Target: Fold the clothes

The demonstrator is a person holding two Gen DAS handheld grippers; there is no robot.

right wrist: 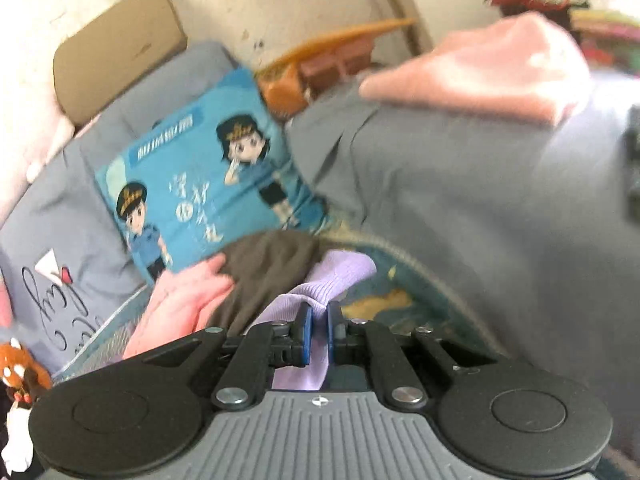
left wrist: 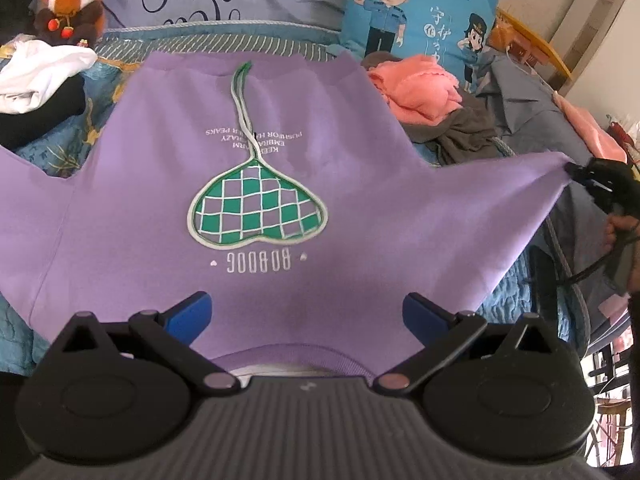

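In the left wrist view, the left gripper (left wrist: 307,316) is held wide apart above the purple sweatshirt (left wrist: 256,216), spread on the bed. In the right wrist view, the right gripper (right wrist: 319,326) is clamped on the sweatshirt cuff (right wrist: 340,276).

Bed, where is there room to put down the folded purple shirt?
Little bare room. The purple sweatshirt covers the middle. One strip of blue quilt shows between it and the white cloth. The right side is crowded with the pink cloth and brown garment.
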